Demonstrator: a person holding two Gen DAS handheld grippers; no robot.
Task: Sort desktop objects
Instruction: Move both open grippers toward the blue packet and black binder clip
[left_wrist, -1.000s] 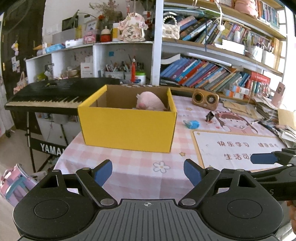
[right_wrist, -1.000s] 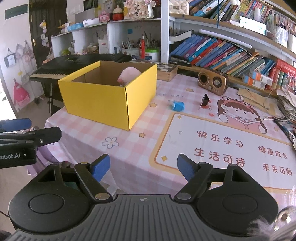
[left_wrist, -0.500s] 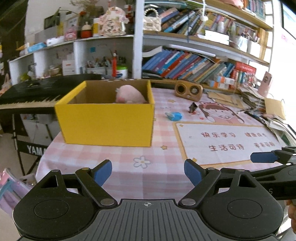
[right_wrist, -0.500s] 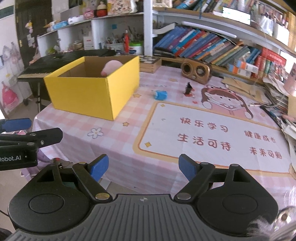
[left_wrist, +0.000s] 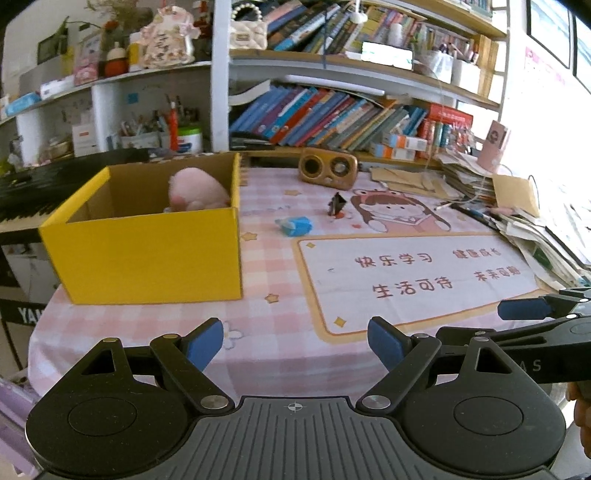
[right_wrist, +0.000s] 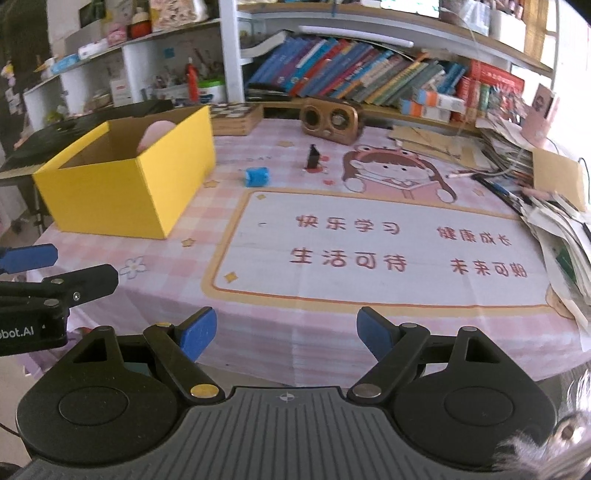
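A yellow cardboard box (left_wrist: 147, 254) (right_wrist: 122, 192) stands on the left of the pink checked tablecloth (left_wrist: 266, 332), with a pink plush toy (left_wrist: 197, 190) (right_wrist: 155, 133) inside. To the right of the box lie a small blue object (left_wrist: 294, 225) (right_wrist: 257, 176) and a black binder clip (left_wrist: 337, 204) (right_wrist: 314, 158); a brown wooden speaker (left_wrist: 328, 168) (right_wrist: 330, 120) stands behind them. My left gripper (left_wrist: 295, 341) hangs open and empty over the table's near edge. My right gripper (right_wrist: 286, 328) is open and empty too, beside the left one.
A printed desk mat (right_wrist: 380, 243) with red characters covers the table's middle. Stacked papers and envelopes (right_wrist: 554, 206) crowd the right edge. Bookshelves (left_wrist: 351, 118) rise behind the table, and a black keyboard piano (left_wrist: 44, 184) stands at the far left.
Both views have swung rightward: the yellow box has slid left in each picture and more of the desk mat and paper stacks shows. Both grippers stay open and empty.
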